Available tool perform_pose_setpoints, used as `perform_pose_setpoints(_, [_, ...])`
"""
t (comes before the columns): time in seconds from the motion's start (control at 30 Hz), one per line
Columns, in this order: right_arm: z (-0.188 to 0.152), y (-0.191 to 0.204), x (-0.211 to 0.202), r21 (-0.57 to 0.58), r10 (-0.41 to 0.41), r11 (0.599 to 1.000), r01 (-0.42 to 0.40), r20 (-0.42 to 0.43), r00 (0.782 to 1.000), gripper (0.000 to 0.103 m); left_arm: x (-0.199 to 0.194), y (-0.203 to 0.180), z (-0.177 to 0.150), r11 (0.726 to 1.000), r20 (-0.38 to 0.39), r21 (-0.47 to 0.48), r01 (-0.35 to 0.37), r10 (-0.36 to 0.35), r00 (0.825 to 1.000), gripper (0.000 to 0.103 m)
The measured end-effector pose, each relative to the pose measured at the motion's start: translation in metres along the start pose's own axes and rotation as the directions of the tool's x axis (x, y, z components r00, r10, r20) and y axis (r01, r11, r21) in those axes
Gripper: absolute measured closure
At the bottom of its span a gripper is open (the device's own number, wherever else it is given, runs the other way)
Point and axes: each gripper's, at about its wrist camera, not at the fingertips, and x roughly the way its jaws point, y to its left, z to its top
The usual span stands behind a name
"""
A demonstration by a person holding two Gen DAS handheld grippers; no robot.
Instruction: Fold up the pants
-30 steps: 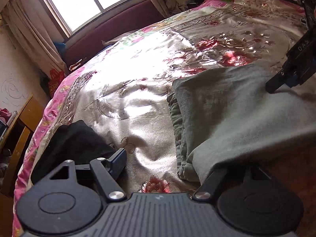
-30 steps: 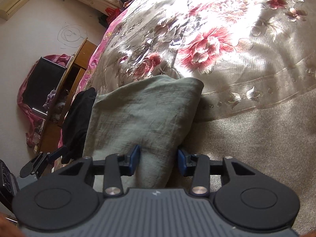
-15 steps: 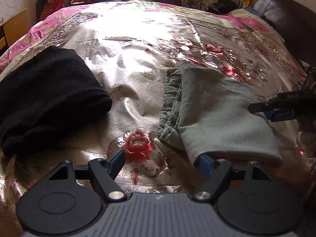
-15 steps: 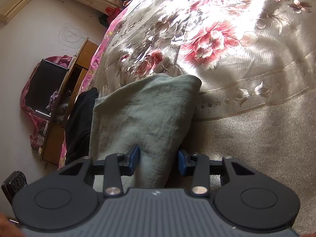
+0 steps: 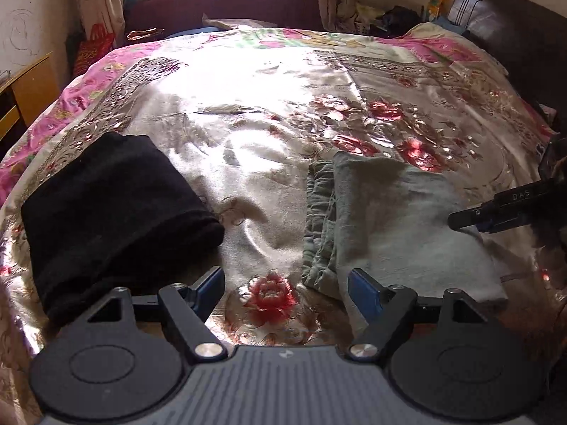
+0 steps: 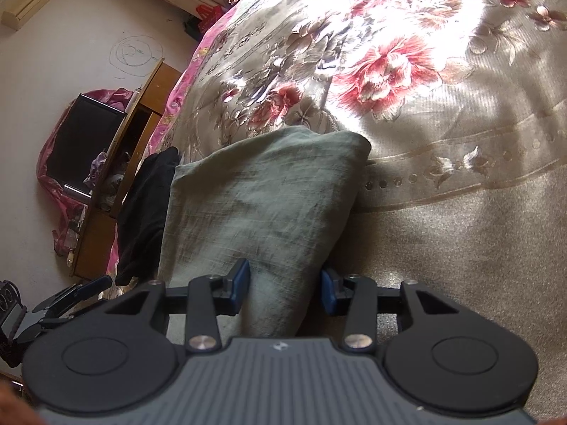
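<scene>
Grey-green pants (image 5: 397, 219) lie folded into a compact stack on the floral bedspread (image 5: 255, 141), right of centre. My left gripper (image 5: 286, 292) is open and empty, hovering just off the stack's near left corner. My right gripper (image 6: 283, 288) is open, its blue pads either side of the near end of the pants (image 6: 262, 205) without pinching them. The right gripper also shows at the right edge of the left wrist view (image 5: 496, 212).
A folded black garment (image 5: 106, 212) lies on the bed's left side, also seen in the right wrist view (image 6: 145, 212). A wooden bedside cabinet (image 6: 120, 177) stands beside the bed. A dark headboard (image 5: 510, 35) is at the far right and a window at the back.
My left gripper has drawn back from the pants and swung round, so its right finger no longer lies under the fabric. My right gripper has opened slightly and stayed in place.
</scene>
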Motion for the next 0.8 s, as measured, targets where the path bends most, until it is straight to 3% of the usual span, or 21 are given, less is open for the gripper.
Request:
perform_pose_setpoints(0.1, [-0.001, 0.000, 0.002, -0.010, 0.002, 1.000, -0.002, 0.002, 1.000, 0.059, 0.002, -0.005, 0.002, 0.998, 0.032, -0.027, 0.048, -0.047, 0.998, 0.014])
perform_pose_setpoints(0.2, [-0.001, -0.002, 0.001, -0.005, 0.008, 1.000, -0.008, 0.000, 1.000, 0.060, 0.023, -0.033, 0.016, 0.995, 0.075, 0.028, 0.093, -0.095, 0.993, 0.014])
perform_pose_setpoints(0.37, [-0.001, 0.001, 0.001, -0.017, -0.005, 1.000, 0.005, -0.002, 1.000, 0.059, 0.089, -0.063, 0.041, 0.991, 0.024, 0.095, 0.093, -0.096, 0.995, 0.015])
perform_pose_setpoints(0.43, [-0.001, 0.002, 0.002, -0.022, -0.003, 1.000, 0.002, -0.004, 1.000, 0.059, 0.110, -0.064, 0.048, 0.994, -0.008, 0.073, 0.084, -0.083, 0.997, 0.035])
perform_pose_setpoints(0.47, [0.000, 0.001, 0.002, -0.016, 0.003, 1.000, -0.003, -0.005, 1.000, 0.059, 0.119, -0.065, 0.050, 0.995, -0.028, 0.063, 0.082, -0.081, 0.996, 0.052])
perform_pose_setpoints(0.53, [0.002, 0.000, 0.002, -0.015, 0.009, 1.000, -0.009, -0.011, 1.000, 0.062, 0.124, -0.068, 0.055, 0.996, -0.019, 0.060, 0.065, -0.064, 0.998, 0.061])
perform_pose_setpoints(0.6, [0.004, 0.002, 0.001, -0.053, -0.014, 0.999, 0.014, -0.008, 1.000, 0.072, 0.121, -0.068, 0.063, 0.996, 0.004, 0.051, 0.077, -0.078, 0.997, 0.076])
perform_pose_setpoints(0.63, [0.005, 0.004, 0.000, -0.070, -0.022, 0.997, 0.021, -0.004, 1.000, 0.078, 0.118, -0.067, 0.068, 0.996, 0.023, 0.051, 0.077, -0.078, 0.997, 0.077])
perform_pose_setpoints(0.73, [0.009, 0.006, -0.003, -0.067, -0.002, 0.998, 0.003, 0.018, 1.000, 0.084, 0.115, -0.060, 0.081, 0.995, 0.080, 0.067, 0.073, -0.078, 0.994, 0.081])
perform_pose_setpoints(0.8, [0.013, 0.008, 0.001, -0.072, -0.013, 0.997, 0.015, 0.038, 0.999, 0.084, 0.128, -0.056, 0.084, 0.997, 0.058, 0.059, 0.058, -0.061, 0.996, 0.080])
